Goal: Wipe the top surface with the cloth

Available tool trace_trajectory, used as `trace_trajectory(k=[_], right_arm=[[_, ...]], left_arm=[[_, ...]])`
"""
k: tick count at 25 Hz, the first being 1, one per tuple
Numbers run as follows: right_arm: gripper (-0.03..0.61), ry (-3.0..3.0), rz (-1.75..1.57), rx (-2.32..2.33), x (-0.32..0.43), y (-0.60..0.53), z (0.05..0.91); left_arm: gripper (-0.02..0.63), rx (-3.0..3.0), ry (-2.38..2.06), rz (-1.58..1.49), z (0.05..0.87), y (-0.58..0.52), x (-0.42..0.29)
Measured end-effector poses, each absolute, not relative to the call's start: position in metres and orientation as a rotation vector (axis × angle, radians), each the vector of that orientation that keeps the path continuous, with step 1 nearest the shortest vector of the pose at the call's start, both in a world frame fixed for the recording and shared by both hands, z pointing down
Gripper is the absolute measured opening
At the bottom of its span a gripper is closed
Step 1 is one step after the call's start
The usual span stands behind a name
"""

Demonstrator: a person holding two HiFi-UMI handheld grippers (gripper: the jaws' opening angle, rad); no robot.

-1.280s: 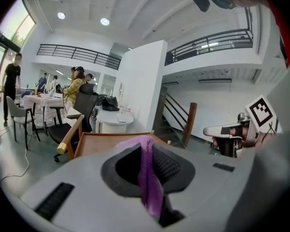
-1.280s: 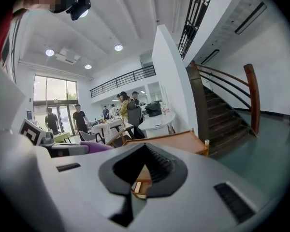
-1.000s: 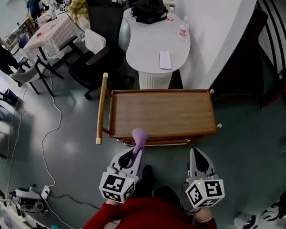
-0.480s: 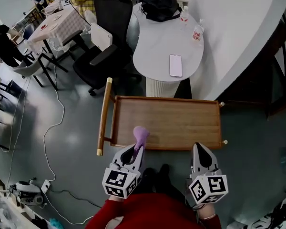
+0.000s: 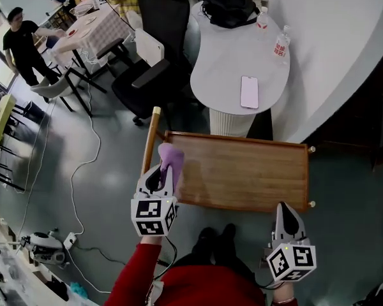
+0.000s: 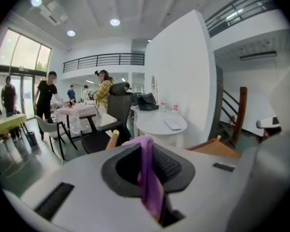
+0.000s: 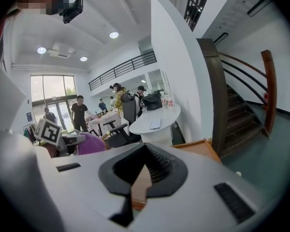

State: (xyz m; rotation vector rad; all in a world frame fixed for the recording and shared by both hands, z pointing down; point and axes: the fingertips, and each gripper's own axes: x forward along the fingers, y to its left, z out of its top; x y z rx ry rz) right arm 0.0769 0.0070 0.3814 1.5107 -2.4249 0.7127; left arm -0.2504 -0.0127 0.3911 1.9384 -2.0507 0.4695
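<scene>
A wooden cart top (image 5: 242, 171) with a raised rim stands in front of me in the head view. My left gripper (image 5: 163, 173) is shut on a purple cloth (image 5: 171, 158), which lies over the top's left end beside the cart's handle bar (image 5: 151, 136). In the left gripper view the cloth (image 6: 149, 178) hangs pinched between the jaws of the left gripper (image 6: 147, 151). My right gripper (image 5: 285, 213) hovers off the near right corner, shut and holding nothing. From the right gripper view, the right gripper (image 7: 141, 178) points over the wood (image 7: 195, 149), with the cloth (image 7: 89, 144) off to the left.
A white rounded table (image 5: 230, 62) behind the cart carries a phone (image 5: 249, 92), bottles (image 5: 281, 45) and a black bag (image 5: 230, 8). A black office chair (image 5: 150, 69) stands at the back left. A cable (image 5: 83, 171) runs across the floor. People (image 5: 22, 40) stand far left. Stairs (image 7: 241, 110) rise on the right.
My left gripper has carried the cloth from the near middle edge to the top's left end. The right gripper has drawn back toward me at the near right corner.
</scene>
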Motion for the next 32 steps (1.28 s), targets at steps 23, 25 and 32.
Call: trace_trajectory(k=[23,25,32], right_arm=[[0.005,-2.327,0.787,1.591,0.106,-0.034,0.410],[0.005,-2.278,0.787,1.676,0.126,-0.024,0.409],[0.005,-2.047,0.836,1.990,0.208,0.024,0.411]], left_arm=[[0.052,2.090,-1.950,0.619,0.412,-0.115,-0.199],[0.052,2.159,-1.831,0.614,0.430,-0.136,-0.149],[0.052,2.507,-1.260,0.479,0.447,-0.167,0.101]])
